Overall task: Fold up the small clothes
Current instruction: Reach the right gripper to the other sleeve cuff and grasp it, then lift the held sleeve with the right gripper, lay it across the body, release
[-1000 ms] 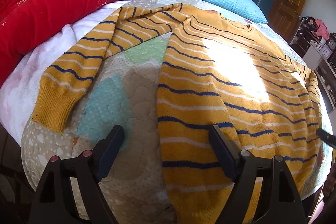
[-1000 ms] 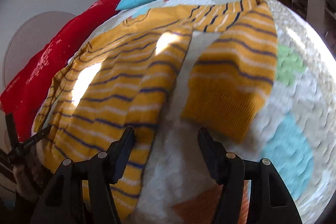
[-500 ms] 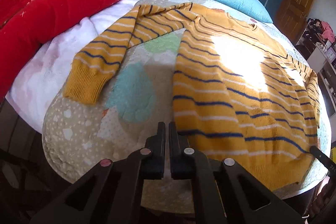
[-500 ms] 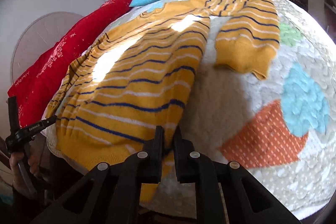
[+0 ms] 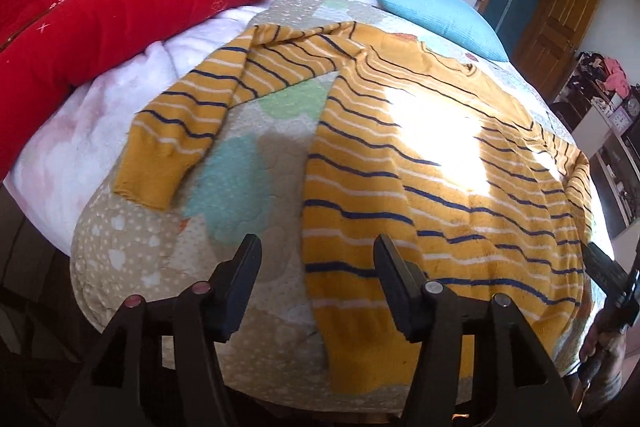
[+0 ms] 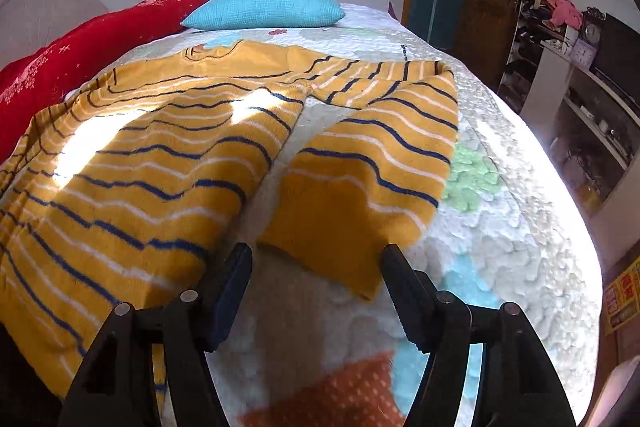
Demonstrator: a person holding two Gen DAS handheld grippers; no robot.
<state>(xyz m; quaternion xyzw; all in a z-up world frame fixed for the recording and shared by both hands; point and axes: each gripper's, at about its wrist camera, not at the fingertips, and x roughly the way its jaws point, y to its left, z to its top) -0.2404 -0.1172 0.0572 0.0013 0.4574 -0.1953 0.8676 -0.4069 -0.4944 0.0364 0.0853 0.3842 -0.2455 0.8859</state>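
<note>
Sweater, a mustard-yellow knit w/ navy and white stripes [image 5: 420, 163], is lying flat and face up on the bed's pastel patchwork quilt [image 5: 248, 187], both sleeves bent back toward the hem, body catching a bright sun patch. Left tool [image 5: 316, 267] is hovering w/ jaws spread wide, straddling the sweater's left side edge near the hem, touching nothing as far as can be told. Right tool [image 6: 316, 271] is likewise gaping open, hanging just over the plain yellow cuff of the right sleeve [image 6: 332, 227], not gripping it. Judging by this, the folding proper isn't begun yet; it's the approach-to-grasp stage. Next move prob. calls for the right tool dropping onto that cuff and pinching, the left taking the side edge or left sleeve [image 5: 180, 143], then bringing sleeves in across the body. Knit looks thick, so a shallow bite could be slipping off. Writing: the long red cushion w/ white snowflake print [image 5: 120, 11] is showing letters at its far left end, approx. "HAPPY", partly cut off. Bright blue pillow [image 6: 264, 7] is sitting beyond the collar, no label visible.
</note>
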